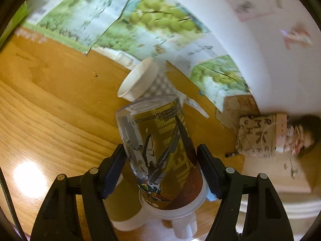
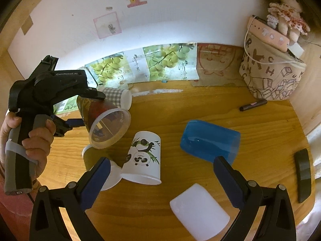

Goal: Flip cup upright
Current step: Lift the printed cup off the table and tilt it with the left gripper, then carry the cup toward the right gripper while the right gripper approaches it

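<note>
Left wrist view shows the left hand-held gripper clamped on the printed clear cup, one dark pad on each side of its wall, the closed base pointing away from the camera and the wide rim toward it; much of this picture is smeared by blur. Beyond the base lies a checked paper cup on its side near the back edge of the wooden counter, and under the held cup two white cup rims peek out, too cut off to tell apart. Right wrist view adds what that camera cannot see: the whole left tool with a hand round its grip, holding the printed clear cup clear above the counter, tilted, with its open mouth facing down and toward the front edge. It also shows the right hand-held gripper with its fingers spread wide and nothing between them. Just past those fingers a panda cup stands mouth down, a blue cup lies on its side toward the right edge, and a white cup lies near the front edge. A dark marker rests near the back right corner, beside a lettered cloth bag.
</note>
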`<control>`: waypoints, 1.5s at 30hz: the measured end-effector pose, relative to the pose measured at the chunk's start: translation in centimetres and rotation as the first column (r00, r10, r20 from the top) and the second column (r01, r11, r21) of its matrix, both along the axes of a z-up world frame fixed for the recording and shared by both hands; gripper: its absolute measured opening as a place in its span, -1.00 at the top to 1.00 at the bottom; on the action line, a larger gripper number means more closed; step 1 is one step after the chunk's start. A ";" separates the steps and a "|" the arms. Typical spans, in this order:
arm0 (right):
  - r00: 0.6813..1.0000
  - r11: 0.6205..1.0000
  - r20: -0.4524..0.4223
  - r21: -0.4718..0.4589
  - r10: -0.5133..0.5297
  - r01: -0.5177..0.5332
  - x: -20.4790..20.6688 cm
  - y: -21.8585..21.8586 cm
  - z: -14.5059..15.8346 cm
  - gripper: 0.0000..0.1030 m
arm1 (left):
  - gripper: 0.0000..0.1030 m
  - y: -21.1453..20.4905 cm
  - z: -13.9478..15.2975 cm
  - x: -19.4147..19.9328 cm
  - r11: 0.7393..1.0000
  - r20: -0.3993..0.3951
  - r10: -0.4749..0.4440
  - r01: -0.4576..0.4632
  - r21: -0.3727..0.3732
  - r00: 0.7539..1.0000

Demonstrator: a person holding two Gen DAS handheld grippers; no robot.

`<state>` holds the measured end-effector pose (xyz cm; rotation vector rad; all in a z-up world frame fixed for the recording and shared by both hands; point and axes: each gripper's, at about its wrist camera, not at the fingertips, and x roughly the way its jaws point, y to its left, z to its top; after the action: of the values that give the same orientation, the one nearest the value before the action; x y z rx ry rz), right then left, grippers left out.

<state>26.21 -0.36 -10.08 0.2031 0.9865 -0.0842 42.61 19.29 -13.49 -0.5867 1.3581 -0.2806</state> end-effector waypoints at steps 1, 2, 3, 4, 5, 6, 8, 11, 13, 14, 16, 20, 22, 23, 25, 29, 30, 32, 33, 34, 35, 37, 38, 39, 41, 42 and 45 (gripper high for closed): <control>1.000 1.000 0.006 -0.003 0.000 0.000 -0.4 0.0 0.2 -0.99 | -0.45 -0.1 0.6 -0.4 1.000 0.027 -0.012 0.012 0.002 1.000; 1.000 1.000 0.010 -0.005 0.001 -0.001 -0.6 -0.1 0.3 -0.99 | -0.45 -0.3 1.3 -0.7 1.000 0.054 -0.020 0.020 0.007 0.998; 1.000 1.000 0.017 -0.005 0.002 -0.002 -1.2 -0.1 0.6 -0.99 | -0.45 -0.2 1.8 -1.1 1.000 0.074 -0.028 0.028 0.012 0.997; 1.000 1.000 0.023 -0.003 0.003 -0.002 -1.6 -0.2 0.8 -0.99 | -0.45 -0.3 2.5 -1.6 0.999 0.106 -0.042 0.040 0.021 0.993; 1.000 1.000 0.031 -0.001 0.003 -0.003 -2.1 -0.3 1.0 -0.99 | -0.44 -0.5 3.2 -2.0 0.998 0.130 -0.056 0.052 0.030 0.990; 0.999 1.000 0.040 0.000 0.006 -0.006 -2.7 -0.3 1.2 -0.99 | -0.44 -0.6 3.9 -2.6 0.997 0.155 -0.070 0.065 0.038 0.985; 0.998 1.000 0.055 -0.001 0.014 -0.014 -3.7 -0.4 1.5 -0.99 | -0.44 -1.1 5.4 -3.8 0.992 0.198 -0.115 0.104 0.067 0.973; 0.995 0.999 0.085 -0.009 0.044 -0.043 -5.4 -0.5 2.0 -0.99 | -0.43 -1.6 7.5 -6.0 0.981 0.246 -0.173 0.144 0.131 0.954; 0.990 0.997 0.115 -0.026 0.077 -0.075 -6.9 -0.7 2.3 -0.99 | -0.43 -2.0 8.7 -7.5 0.971 0.265 -0.215 0.177 0.160 0.940; 0.987 0.995 0.129 -0.038 0.095 -0.091 -7.7 -0.8 2.5 -0.99 | -0.43 -2.1 9.3 -8.3 0.965 0.270 -0.236 0.194 0.174 0.933; 0.980 0.990 0.151 -0.063 0.131 -0.123 -8.7 -0.8 2.7 -0.99 | -0.43 -2.4 10.0 -9.6 0.952 0.279 -0.277 0.224 0.208 0.920; 0.944 0.961 0.186 -0.106 0.273 -0.257 -11.2 -0.5 3.3 -0.99 | -0.43 -3.4 11.0 -12.9 0.903 0.256 -0.398 0.328 0.277 0.881; 0.919 0.939 0.201 -0.118 0.340 -0.322 -12.5 -0.4 3.6 -0.99 | -0.43 -4.0 11.1 -14.4 0.874 0.240 -0.443 0.358 0.328 0.864; 0.904 0.927 0.205 -0.116 0.374 -0.357 -13.1 -0.3 3.7 -0.99 | -0.43 -4.3 11.0 -15.4 0.848 0.223 -0.480 0.385 0.363 0.848; 0.875 0.901 0.213 -0.113 0.435 -0.420 -14.2 -0.2 3.8 -0.99 | -0.43 -4.8 10.6 -16.8 0.814 0.193 -0.527 0.425 0.397 0.828; 0.817 0.843 0.210 -0.126 0.538 -0.523 -16.2 0.2 3.2 -0.99 | -0.43 -6.0 9.2 -20.0 0.714 0.100 -0.627 0.518 0.471 0.773; 0.806 0.832 0.205 -0.127 0.555 -0.541 -16.6 0.2 2.9 -0.99 | -0.43 -6.2 8.8 -20.4 0.697 0.082 -0.639 0.531 0.483 0.765; 0.788 0.811 0.190 -0.121 0.585 -0.573 -17.3 0.3 2.0 -0.99 | -0.43 -6.7 7.7 -21.6 0.649 0.032 -0.673 0.569 0.505 0.739; 0.783 0.804 0.184 -0.111 0.594 -0.584 -17.6 0.3 1.6 -0.99 | -0.43 -6.9 7.4 -21.8 0.633 0.012 -0.683 0.584 0.508 0.730; 0.779 0.799 0.180 -0.097 0.601 -0.594 -17.8 0.3 1.2 -0.99 | -0.42 -7.2 6.9 -22.1 0.615 -0.013 -0.694 0.601 0.510 0.720; 0.777 0.795 0.173 -0.085 0.606 -0.601 -18.0 0.4 0.7 -0.99 | -0.42 -7.6 6.1 -22.5 0.587 -0.049 -0.709 0.627 0.512 0.704; 0.773 0.787 0.153 -0.063 0.616 -0.614 -18.3 0.5 -0.3 -0.99 | -0.42 -8.3 5.3 -22.8 0.544 -0.089 -0.731 0.656 0.523 0.677; 0.773 0.785 0.146 -0.055 0.618 -0.617 -18.3 0.5 -0.7 -0.99 | -0.42 -8.8 4.6 -23.0 0.506 -0.115 -0.750 0.677 0.534 0.652; 0.774 0.784 0.139 -0.048 0.618 -0.618 -18.4 0.5 -1.0 -0.99 | -0.42 -9.1 4.3 -23.1 0.485 -0.130 -0.761 0.689 0.538 0.636; 0.774 0.782 0.128 -0.025 0.620 -0.623 -18.4 0.6 -1.7 -0.99 | -0.41 -10.0 3.3 -23.3 0.423 -0.176 -0.787 0.725 0.543 0.591; 0.775 0.782 0.124 -0.016 0.619 -0.623 -18.4 0.6 -2.0 -0.99 | -0.38 -10.3 3.0 -23.3 0.405 -0.190 -0.793 0.734 0.544 0.578; 0.779 0.784 0.110 -0.009 0.617 -0.620 -18.4 0.5 -2.6 -0.99 | -0.36 -11.4 2.0 -23.2 0.351 -0.227 -0.813 0.762 0.545 0.537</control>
<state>7.78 0.10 -12.66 -0.1025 0.9049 0.5470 19.38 7.89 -11.52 0.6986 1.4630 -0.6276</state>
